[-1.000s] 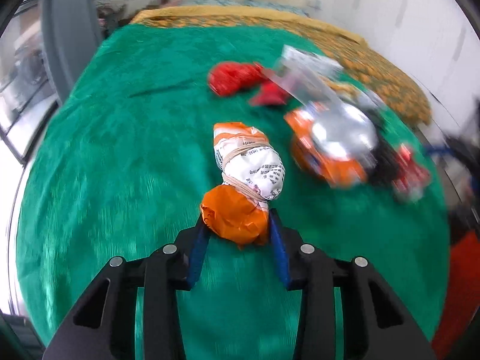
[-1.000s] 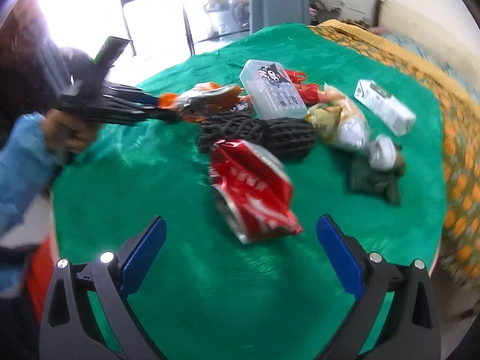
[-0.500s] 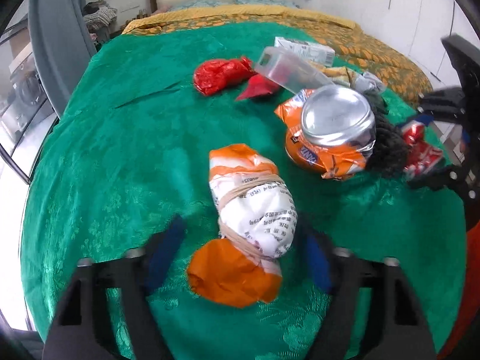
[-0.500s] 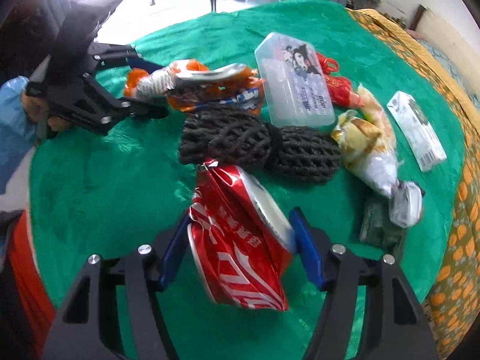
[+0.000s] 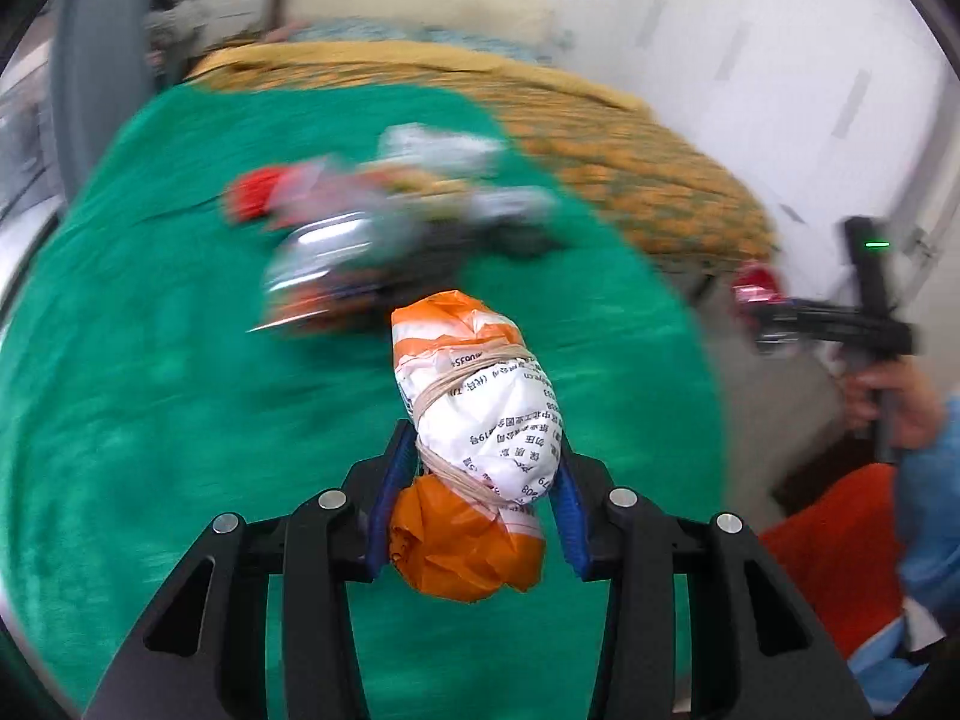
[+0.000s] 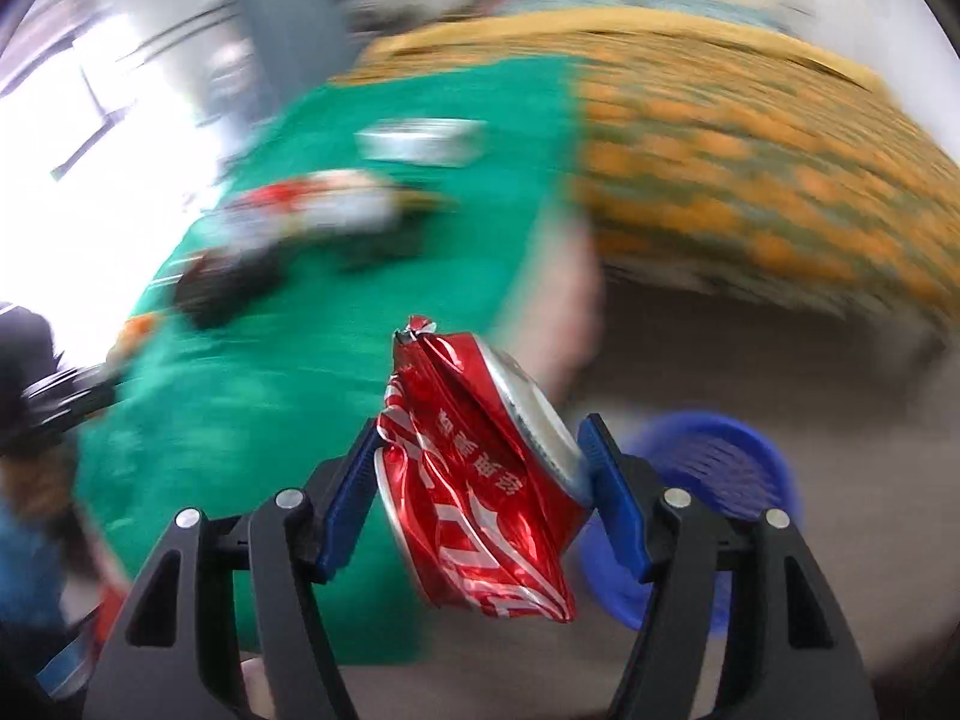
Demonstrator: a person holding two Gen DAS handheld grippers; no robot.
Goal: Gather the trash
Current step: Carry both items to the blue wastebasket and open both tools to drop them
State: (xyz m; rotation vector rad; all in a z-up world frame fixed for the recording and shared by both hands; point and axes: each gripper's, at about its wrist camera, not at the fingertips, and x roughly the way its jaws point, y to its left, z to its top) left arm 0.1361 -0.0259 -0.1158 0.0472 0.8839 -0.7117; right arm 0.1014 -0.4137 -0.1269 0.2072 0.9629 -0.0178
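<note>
An orange-and-white bag bundle (image 5: 462,348) tied with rubber bands hangs clear of the green tablecloth (image 5: 120,420). My left gripper (image 5: 483,450) is closing, its blue pads pressing the bundle's white middle. A crushed red can (image 6: 474,480) sits between the pads of my right gripper (image 6: 480,426), which is shut on it, out past the table's edge. The left wrist view shows that right gripper (image 5: 762,324) far right, with the can in it.
A blurred pile of trash (image 5: 372,240) lies on the far side of the green cloth. A blue slotted basket (image 6: 720,468) stands on the floor, just right of the can. Behind is a bed with an orange-patterned cover (image 5: 630,180). A person's hand (image 5: 900,408) holds the right gripper.
The left gripper let go of the bundle's orange end, took it again round the white middle and lifted it. The right gripper shut on the red can and swung it off the table.
</note>
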